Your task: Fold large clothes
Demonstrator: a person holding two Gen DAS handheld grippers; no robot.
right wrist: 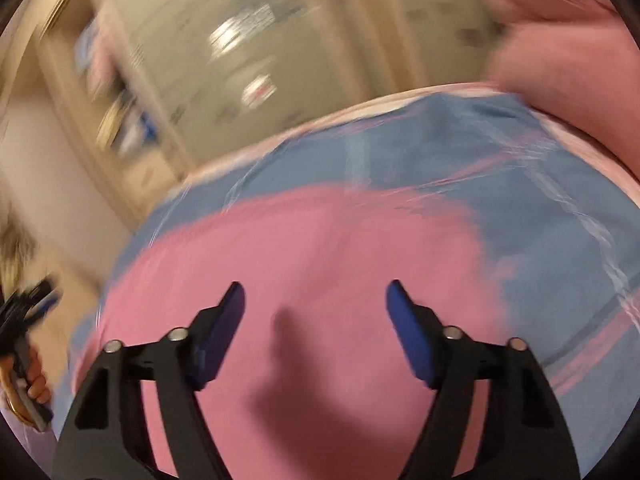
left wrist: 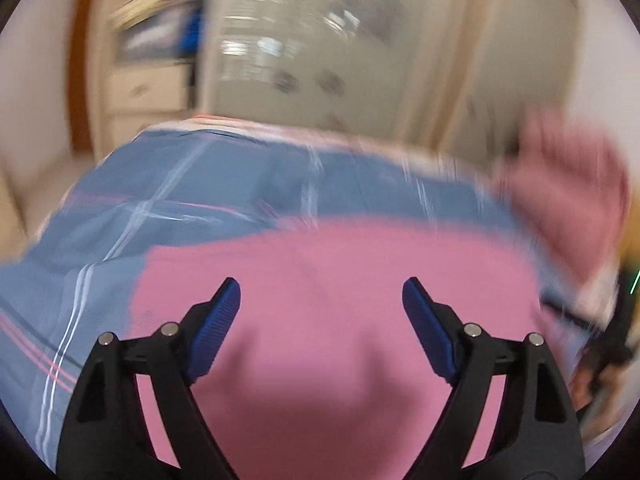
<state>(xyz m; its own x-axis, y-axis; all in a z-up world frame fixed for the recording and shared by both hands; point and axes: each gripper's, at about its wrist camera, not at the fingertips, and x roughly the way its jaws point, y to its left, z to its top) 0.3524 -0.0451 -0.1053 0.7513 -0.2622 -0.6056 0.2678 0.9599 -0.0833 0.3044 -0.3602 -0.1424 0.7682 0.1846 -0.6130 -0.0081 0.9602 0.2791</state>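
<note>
A pink garment (left wrist: 320,272) lies spread flat on a bed covered with a blue plaid sheet (left wrist: 200,184). My left gripper (left wrist: 321,292) hovers above the pink cloth with its blue pads wide apart and nothing between them. In the right wrist view the same pink garment (right wrist: 312,248) fills the middle, over the blue sheet (right wrist: 520,208). My right gripper (right wrist: 316,294) is open above it, with only the garment's surface seen through the gap. Both views are smeared by motion. At the left edge of the right wrist view a hand holds the other gripper (right wrist: 28,312).
A second heap of pink cloth (left wrist: 572,184) sits at the bed's far right, seen also as pink cloth (right wrist: 568,60) in the right wrist view. Beyond the bed stand pale cupboards with glass doors (left wrist: 280,48) and drawers (left wrist: 140,92).
</note>
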